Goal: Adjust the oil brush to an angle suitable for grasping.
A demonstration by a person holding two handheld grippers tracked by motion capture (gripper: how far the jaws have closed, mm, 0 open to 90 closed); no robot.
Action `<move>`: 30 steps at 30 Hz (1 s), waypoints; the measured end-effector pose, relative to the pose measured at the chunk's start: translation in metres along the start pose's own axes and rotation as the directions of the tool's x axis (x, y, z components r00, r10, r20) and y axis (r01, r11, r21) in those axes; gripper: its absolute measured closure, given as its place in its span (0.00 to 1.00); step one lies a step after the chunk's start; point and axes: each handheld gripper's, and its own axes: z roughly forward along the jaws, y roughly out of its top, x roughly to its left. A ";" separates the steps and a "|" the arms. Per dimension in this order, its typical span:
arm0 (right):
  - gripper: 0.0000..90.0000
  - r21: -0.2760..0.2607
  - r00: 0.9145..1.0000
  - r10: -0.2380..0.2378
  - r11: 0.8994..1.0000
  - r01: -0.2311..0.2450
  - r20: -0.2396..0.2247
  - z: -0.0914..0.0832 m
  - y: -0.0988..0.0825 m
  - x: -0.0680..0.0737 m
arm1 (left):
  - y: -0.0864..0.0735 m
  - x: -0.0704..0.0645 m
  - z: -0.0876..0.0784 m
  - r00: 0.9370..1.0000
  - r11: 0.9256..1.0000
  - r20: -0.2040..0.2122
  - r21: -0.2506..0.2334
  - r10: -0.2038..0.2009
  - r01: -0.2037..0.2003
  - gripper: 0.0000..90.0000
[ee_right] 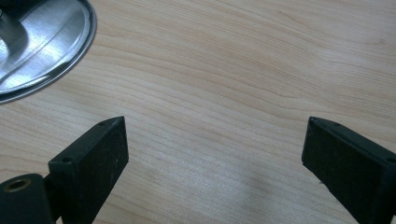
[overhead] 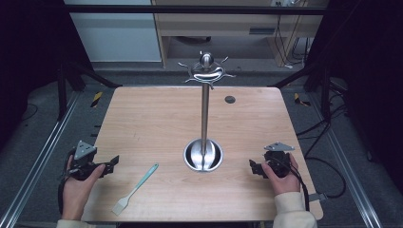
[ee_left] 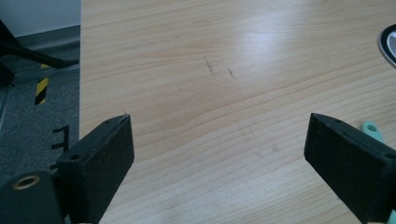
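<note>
1. Nearest the person, a brush (overhead: pixel 135 189) with a light green handle and a pale flat head lies on the wooden table (overhead: pixel 152 118), between the two hands, left of the stand's base. Its head points toward the near edge.
2. The left gripper (overhead: pixel 111 164) sits at the table's left edge in the person's left hand (overhead: pixel 76 183). Its jaws stand wide apart and hold nothing; in the left gripper view bare wood lies between them, and the tip of the green handle (ee_left: pixel 373 130) shows just beside the right jaw.
3. The right gripper (overhead: pixel 254 167) rests near the right edge in the right hand (overhead: pixel 280 178), jaws likewise spread wide and empty.
4. Between the grippers and a little farther off stands a metal stand (overhead: pixel 205 114): a round shiny base (overhead: pixel 203 156), an upright pole and curved hooks (overhead: pixel 206 71) at the top.
5. Beyond it, a small dark round cap (overhead: pixel 230 99) sits in the tabletop.
</note>
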 end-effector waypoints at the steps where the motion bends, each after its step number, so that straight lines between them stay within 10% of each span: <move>1: 0.09 0.001 1.000 0.001 1.000 -0.001 0.000 0.000 0.000 0.000 | 0.001 -0.002 -0.001 1.000 1.000 0.006 -0.001 0.007 -0.007 0.10; 15: 0.09 -0.001 1.000 0.000 1.000 0.000 -0.005 -0.001 0.000 0.000 | 0.020 -0.055 -0.009 0.990 0.994 0.094 -0.053 0.103 -0.099 0.33; 30: 0.09 0.003 1.000 -0.003 1.000 0.003 0.002 0.000 0.000 0.000 | 0.022 -0.103 -0.001 0.951 0.975 0.219 -0.011 0.219 -0.222 0.66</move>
